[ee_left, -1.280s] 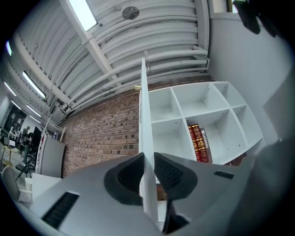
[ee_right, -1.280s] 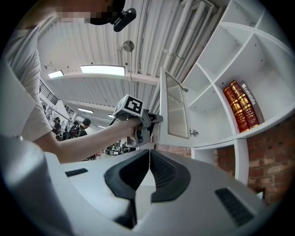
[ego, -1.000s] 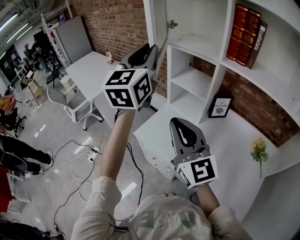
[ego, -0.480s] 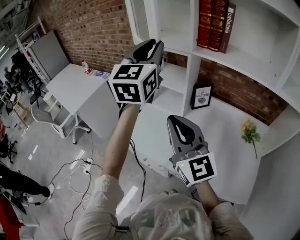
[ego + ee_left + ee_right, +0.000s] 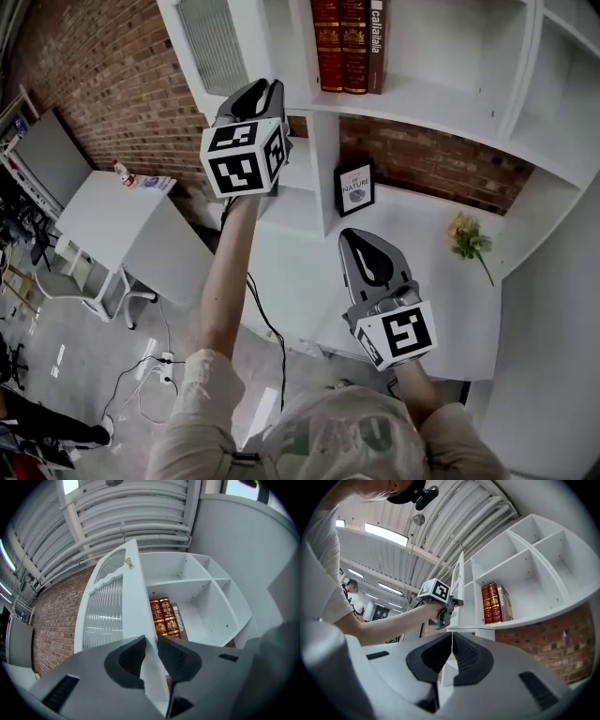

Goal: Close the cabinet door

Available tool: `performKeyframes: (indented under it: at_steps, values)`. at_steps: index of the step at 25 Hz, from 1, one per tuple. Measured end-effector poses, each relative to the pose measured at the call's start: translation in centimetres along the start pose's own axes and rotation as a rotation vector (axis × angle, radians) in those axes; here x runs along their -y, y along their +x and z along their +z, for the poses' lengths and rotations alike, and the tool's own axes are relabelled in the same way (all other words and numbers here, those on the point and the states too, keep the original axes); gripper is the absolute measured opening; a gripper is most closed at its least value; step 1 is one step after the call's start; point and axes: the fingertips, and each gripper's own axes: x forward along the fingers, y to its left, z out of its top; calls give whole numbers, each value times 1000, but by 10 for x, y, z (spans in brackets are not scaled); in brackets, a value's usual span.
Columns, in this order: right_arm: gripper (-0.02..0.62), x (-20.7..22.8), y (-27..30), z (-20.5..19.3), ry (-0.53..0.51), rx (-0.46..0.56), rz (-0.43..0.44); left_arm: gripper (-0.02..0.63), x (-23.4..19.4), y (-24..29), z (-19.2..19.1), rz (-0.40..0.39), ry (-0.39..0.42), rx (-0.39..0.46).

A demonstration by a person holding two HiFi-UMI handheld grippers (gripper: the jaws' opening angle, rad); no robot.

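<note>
The white cabinet door (image 5: pixel 211 42) with ribbed glass stands swung out from the shelf unit (image 5: pixel 441 103) at the upper left of the head view. My left gripper (image 5: pixel 255 89) is raised to the door's lower edge. In the left gripper view the door (image 5: pixel 110 611) runs edge-on between the jaws of the left gripper (image 5: pixel 150 645), which are closing on it. Red books (image 5: pixel 164 618) stand in the compartment behind. My right gripper (image 5: pixel 368 246) hangs lower over the counter, shut and holding nothing. Its own view shows the right gripper (image 5: pixel 451 644) with jaws meeting, and the left gripper (image 5: pixel 451 603) at the door (image 5: pixel 459 585).
A framed picture (image 5: pixel 355 187) and a yellow flower (image 5: pixel 466 236) sit on the white counter (image 5: pixel 412 234) under the shelves. A white table (image 5: pixel 103 211) with a bottle (image 5: pixel 120 172) stands at the left by the brick wall (image 5: pixel 103 84). Cables lie on the floor (image 5: pixel 150 366).
Both hands have moved sideways along the shelf unit. The left gripper stays at the door's edge and the door has come with it, now next to the compartment with the books.
</note>
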Motion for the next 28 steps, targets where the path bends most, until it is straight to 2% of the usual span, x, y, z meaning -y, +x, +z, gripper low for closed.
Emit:
performKeyframes:
  at_steps: [7, 16, 28]
  values:
    - [17, 11, -7, -1, -24, -9, -24, 91, 6, 21, -5, 25, 32, -2]
    - [17, 32, -15, -6, -23, -31, -69, 86, 12, 49, -12, 5, 3, -29]
    - [17, 68, -35, -18, -38, -71, -191, 75, 11, 84, -19, -20, -66, -33]
